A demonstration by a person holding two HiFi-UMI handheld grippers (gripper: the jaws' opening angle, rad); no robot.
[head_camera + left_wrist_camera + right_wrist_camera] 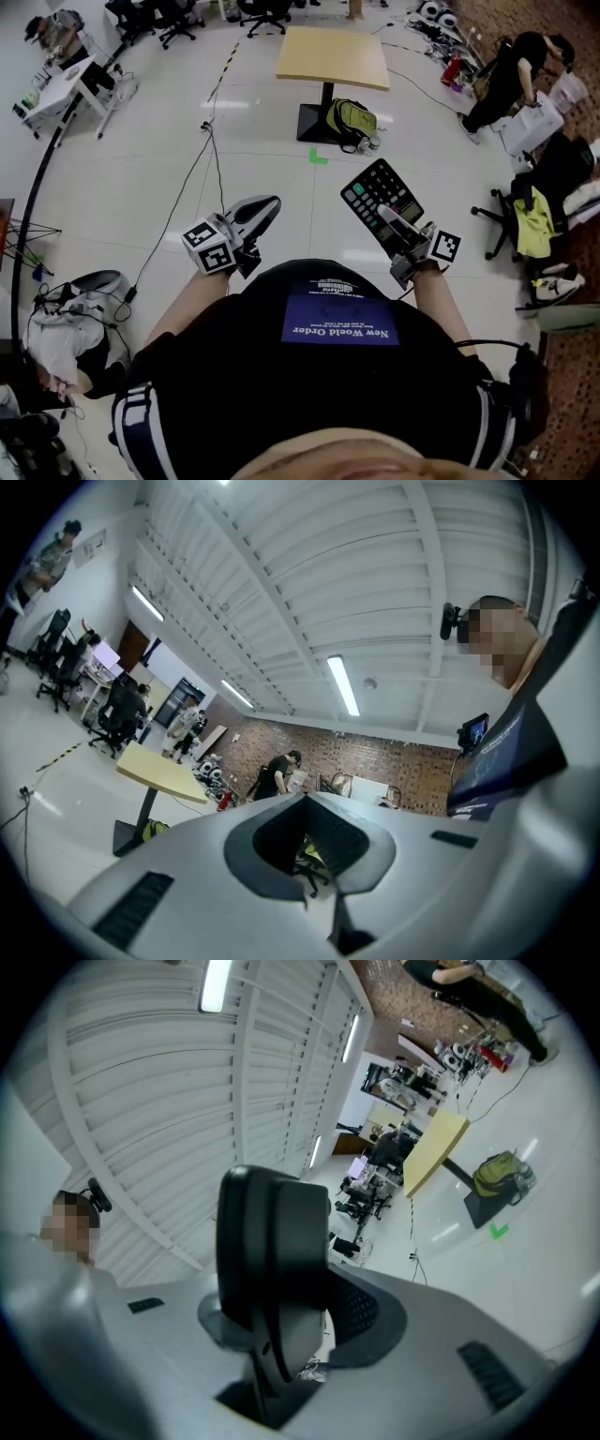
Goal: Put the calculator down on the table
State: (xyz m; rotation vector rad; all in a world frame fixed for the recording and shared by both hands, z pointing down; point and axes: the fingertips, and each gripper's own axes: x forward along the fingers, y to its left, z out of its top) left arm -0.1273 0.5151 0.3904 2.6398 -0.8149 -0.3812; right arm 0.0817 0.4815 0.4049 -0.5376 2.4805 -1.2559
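The floor (141, 159) is glossy white tile, running out to a brick wall (375, 761) under a ribbed white ceiling (309, 574). Well ahead of both pairs of jaws stands a single wood-topped table (333, 56) on a black pedestal, its top bare. One yellow-green backpack (352, 122) leans at its foot, and one green tape mark (318, 157) sits on the tiles just this side of it. Off to the right of the jaws a person (506, 80) in black bends over some gear.

There are two grippers and one calculator. The left gripper (262, 211) has its jaws closed together with nothing between them. The right gripper (389, 217) has its jaws clamped on the near end of the calculator (375, 192).

The calculator is up in the air over the floor, well apart from the table. Its long axis carries straight on from the right jaws, the free end pointing ahead and a little toward the left jaws. Its keys face up.
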